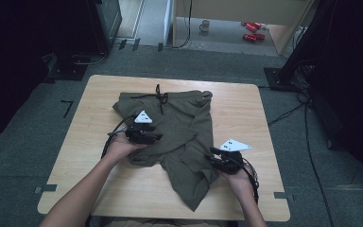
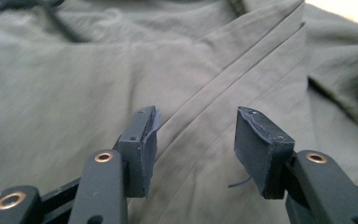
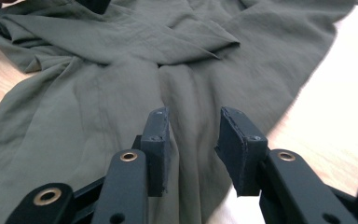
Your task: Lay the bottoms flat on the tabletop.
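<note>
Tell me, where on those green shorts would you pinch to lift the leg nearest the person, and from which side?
Probably at the hem corner of the shorts leg that points toward the table's near edge, coming in from the person's right, where the right gripper already sits with open jaws. That corner lies flat and free on bare wood, with no other fold on top.

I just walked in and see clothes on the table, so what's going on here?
A person at a wooden table is working on a pair of olive-green shorts with a handheld gripper in each hand. The shorts lie partly folded, drawstring at the far end. The left gripper is over the middle of the cloth and the right gripper at the leg nearer the person. Both have their jaws apart, with nothing clamped between them.
</note>
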The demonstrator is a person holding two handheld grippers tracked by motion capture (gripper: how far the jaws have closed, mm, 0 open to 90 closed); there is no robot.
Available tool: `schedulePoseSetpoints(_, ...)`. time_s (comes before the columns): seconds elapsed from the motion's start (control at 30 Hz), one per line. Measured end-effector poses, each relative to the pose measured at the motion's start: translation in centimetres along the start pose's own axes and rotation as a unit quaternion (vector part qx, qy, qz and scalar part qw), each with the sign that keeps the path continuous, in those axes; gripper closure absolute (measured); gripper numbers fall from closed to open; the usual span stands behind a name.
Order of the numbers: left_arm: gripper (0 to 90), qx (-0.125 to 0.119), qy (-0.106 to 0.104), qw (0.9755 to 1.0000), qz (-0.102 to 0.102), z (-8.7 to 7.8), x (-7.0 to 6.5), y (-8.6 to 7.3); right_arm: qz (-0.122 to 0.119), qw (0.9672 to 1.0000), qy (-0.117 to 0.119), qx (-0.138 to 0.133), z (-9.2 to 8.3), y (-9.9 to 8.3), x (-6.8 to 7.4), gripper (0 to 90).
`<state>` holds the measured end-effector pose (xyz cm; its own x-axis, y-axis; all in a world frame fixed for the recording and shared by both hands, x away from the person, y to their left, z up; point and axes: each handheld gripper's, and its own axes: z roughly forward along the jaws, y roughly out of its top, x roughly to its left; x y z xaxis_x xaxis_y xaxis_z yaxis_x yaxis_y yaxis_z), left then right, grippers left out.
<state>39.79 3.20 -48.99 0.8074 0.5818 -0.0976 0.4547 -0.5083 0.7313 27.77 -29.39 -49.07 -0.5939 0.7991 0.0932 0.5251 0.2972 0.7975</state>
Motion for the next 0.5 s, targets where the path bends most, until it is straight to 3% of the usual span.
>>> schedulePoseSetpoints(0.2,48.8,0.015,-0.010,0.9997,0.018,1.6,-1.1,1.5,0.001,1.0000,0.004,0.005,1.9,0.7,-0.6,63.4)
schedulePoseSetpoints(0.5,46.7,0.028,-0.017,0.9981,0.051,3.7,-2.4,2.9,0.007,0.9999,0.009,0.005,3.1,0.9,-1.1,62.6)
